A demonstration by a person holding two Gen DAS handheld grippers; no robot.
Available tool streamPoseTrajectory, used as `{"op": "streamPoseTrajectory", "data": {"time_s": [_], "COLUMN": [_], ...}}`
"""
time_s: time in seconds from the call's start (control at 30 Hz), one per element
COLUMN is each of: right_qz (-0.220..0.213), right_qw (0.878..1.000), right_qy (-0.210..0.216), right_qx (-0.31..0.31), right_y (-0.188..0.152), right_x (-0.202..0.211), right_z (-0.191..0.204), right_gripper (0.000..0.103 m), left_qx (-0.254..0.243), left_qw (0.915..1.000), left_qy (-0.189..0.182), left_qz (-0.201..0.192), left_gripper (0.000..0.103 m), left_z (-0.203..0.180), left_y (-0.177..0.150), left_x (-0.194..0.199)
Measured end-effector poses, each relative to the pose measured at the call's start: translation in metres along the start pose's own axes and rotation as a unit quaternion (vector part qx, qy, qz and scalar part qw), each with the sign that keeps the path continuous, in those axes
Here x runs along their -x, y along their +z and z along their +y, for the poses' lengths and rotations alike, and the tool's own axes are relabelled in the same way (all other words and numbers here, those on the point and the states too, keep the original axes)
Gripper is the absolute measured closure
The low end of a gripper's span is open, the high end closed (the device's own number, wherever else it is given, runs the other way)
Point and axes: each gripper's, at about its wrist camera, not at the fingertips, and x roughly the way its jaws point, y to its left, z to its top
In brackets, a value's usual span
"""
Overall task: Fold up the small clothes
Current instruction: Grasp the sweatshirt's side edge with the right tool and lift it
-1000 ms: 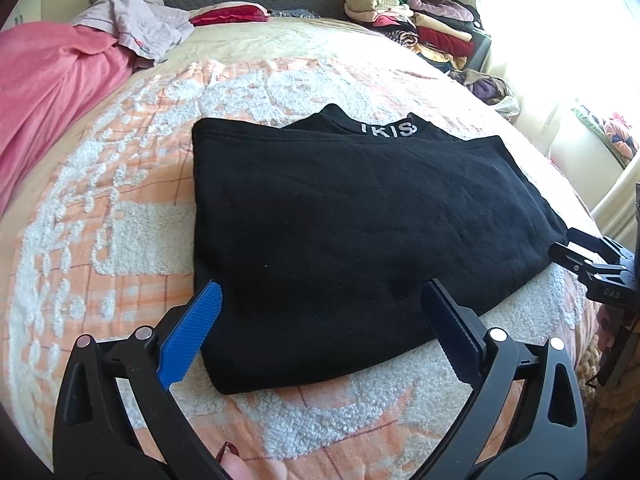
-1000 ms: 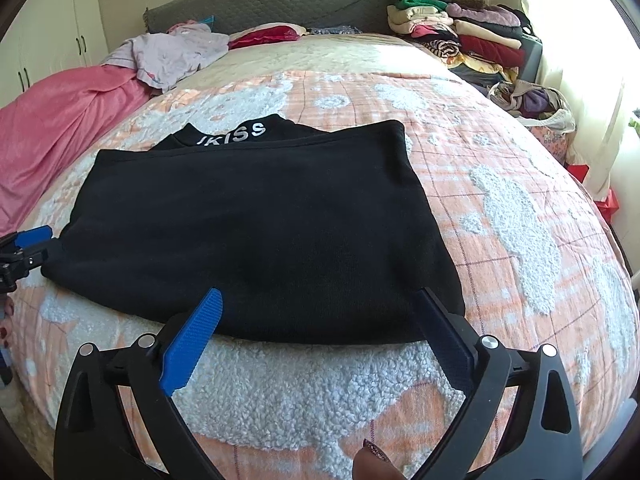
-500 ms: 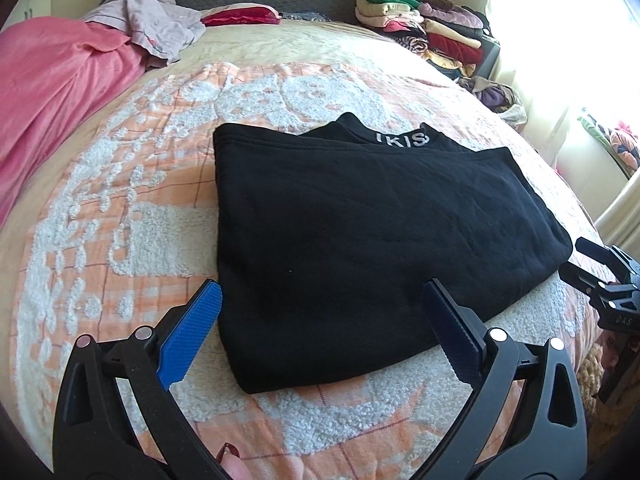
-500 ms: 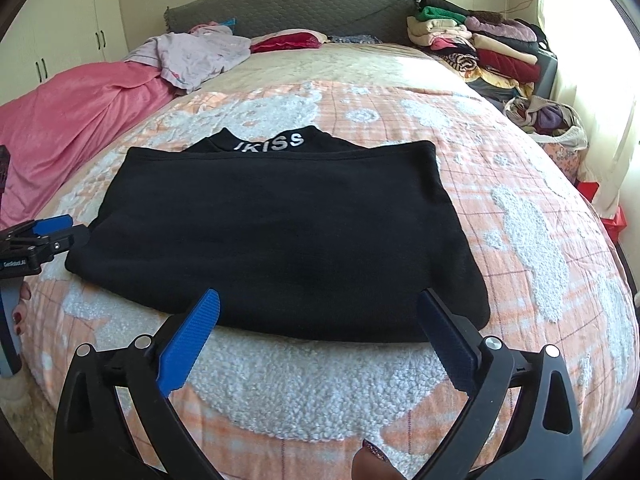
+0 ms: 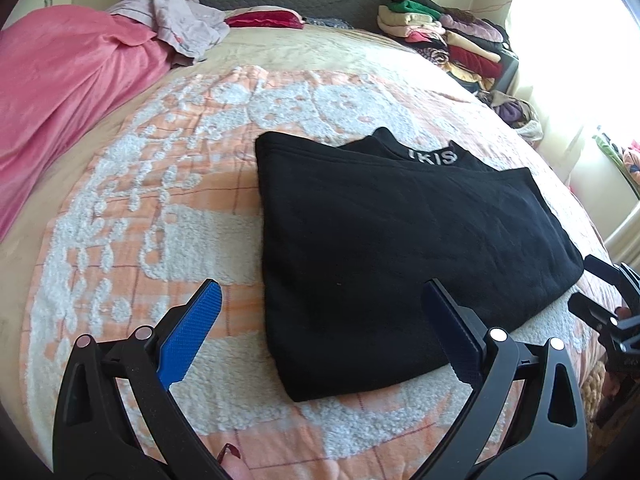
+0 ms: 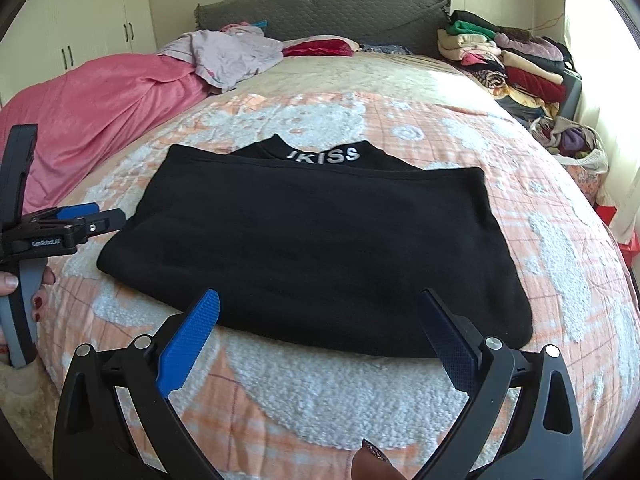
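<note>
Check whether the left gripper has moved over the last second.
Yes. In the right wrist view the left gripper has pulled back and up from the black sweater's left corner, showing more of its body against the pink blanket. Its jaws stay open.

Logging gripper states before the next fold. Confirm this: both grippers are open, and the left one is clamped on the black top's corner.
Not quite. The left gripper is open, but it holds nothing: the left wrist view shows it clear of the black top. The right gripper is open too.
</note>
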Motion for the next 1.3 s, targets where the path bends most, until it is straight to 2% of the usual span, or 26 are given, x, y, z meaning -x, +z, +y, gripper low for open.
{"op": "streamPoseTrajectory", "data": {"time_s": [0.53,0.8,1.0,1.3], "right_qz": [-0.011,-0.009,-0.007,0.003], "right_qw": [0.997,0.993,0.987,0.97], "right_qy": [0.041,0.055,0.025,-0.026], "right_qx": [0.063,0.109,0.16,0.24], "right_y": [0.017,0.016,0.01,-0.009], "right_x": [-0.014,-0.031,-0.046,-0.079], "right_z": [0.066,0.101,0.126,0.155], "right_gripper": [0.004,0.004,0.004,0.004], "left_qx": [0.046,0.063,0.074,0.087], "left_qw": [0.9985,0.997,0.996,0.9948], "left_qy": [0.029,0.044,0.051,0.053], "left_qz": [-0.013,-0.004,0.003,0.011], "left_gripper": [0.009,0.009,0.009,0.009], "left_z": [0.036,0.051,0.061,0.068], "left_y": [0.009,0.011,0.011,0.011], "left_x": [-0.001,-0.009,-0.015,-0.025]}}
